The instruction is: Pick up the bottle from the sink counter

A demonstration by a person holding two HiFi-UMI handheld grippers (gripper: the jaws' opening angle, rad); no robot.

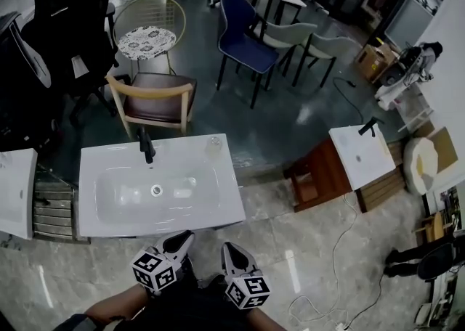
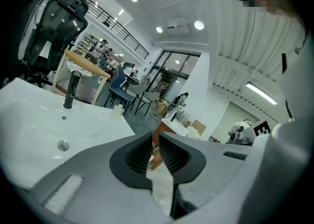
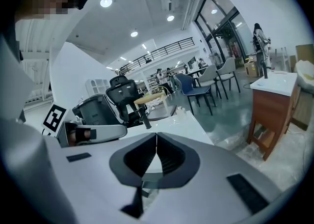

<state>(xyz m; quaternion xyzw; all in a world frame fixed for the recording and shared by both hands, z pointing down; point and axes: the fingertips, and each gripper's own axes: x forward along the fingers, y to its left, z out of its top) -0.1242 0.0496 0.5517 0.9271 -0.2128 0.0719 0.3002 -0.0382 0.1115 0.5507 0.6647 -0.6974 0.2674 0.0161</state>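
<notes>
A small clear bottle (image 1: 213, 145) stands at the back right corner of the white sink counter (image 1: 218, 206), right of the black faucet (image 1: 147, 146). Both grippers hover at the near edge of the counter, well short of the bottle. My left gripper (image 1: 182, 239) is shut with nothing between its pads; its own view shows the bottle (image 2: 117, 111) ahead on the left, beyond its closed jaws (image 2: 154, 142). My right gripper (image 1: 231, 251) is also shut and empty, and in its view the bottle (image 3: 179, 110) stands past the jaw tips (image 3: 156, 142), next to the faucet (image 3: 142, 118).
A wooden chair (image 1: 152, 101) stands right behind the sink. A blue chair (image 1: 243, 35) and black office chairs (image 1: 69, 25) are farther back. A second small vanity on a wooden cabinet (image 1: 360, 155) stands to the right, and another basin (image 1: 14, 191) to the left.
</notes>
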